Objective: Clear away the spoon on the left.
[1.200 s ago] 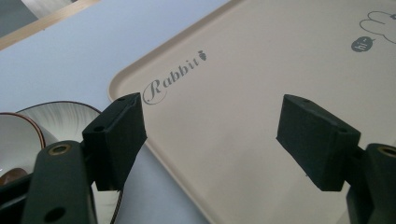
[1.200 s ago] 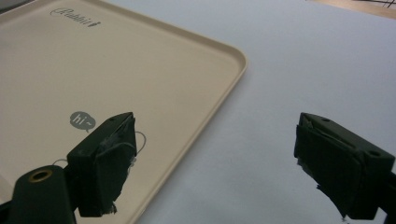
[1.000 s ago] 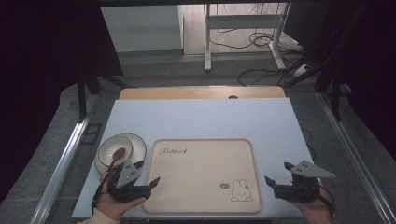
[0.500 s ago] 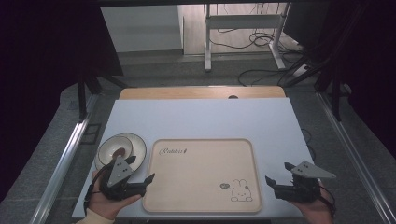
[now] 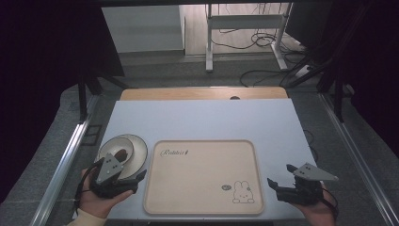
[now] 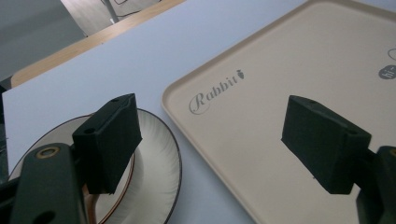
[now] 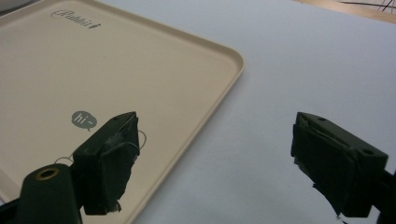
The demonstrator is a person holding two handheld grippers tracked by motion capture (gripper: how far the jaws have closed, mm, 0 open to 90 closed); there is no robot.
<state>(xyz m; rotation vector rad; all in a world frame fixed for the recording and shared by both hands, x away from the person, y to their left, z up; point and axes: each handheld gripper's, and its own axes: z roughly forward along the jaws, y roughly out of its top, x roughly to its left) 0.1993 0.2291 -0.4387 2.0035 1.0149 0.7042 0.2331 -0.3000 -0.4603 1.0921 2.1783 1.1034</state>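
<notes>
From the high view, my left tongs [image 5: 134, 181] hover at the near left of the pale blue table [image 5: 202, 120], over the near edge of the round cream plate with a dark rim [image 5: 136, 150]; their jaws have just been opening and nothing sits between them. My right tongs [image 5: 277, 186] hang at the near right, jaws apart and empty. The beige rectangular plastic tray with a rabbit print [image 5: 197, 179] lies between the two.

In the left gripper view, one jaw stands above the plate [image 6: 156, 163], the other above the tray [image 6: 261, 121].

In the right gripper view, the jaws gape wide beside the tray's corner [image 7: 233, 60].
</notes>
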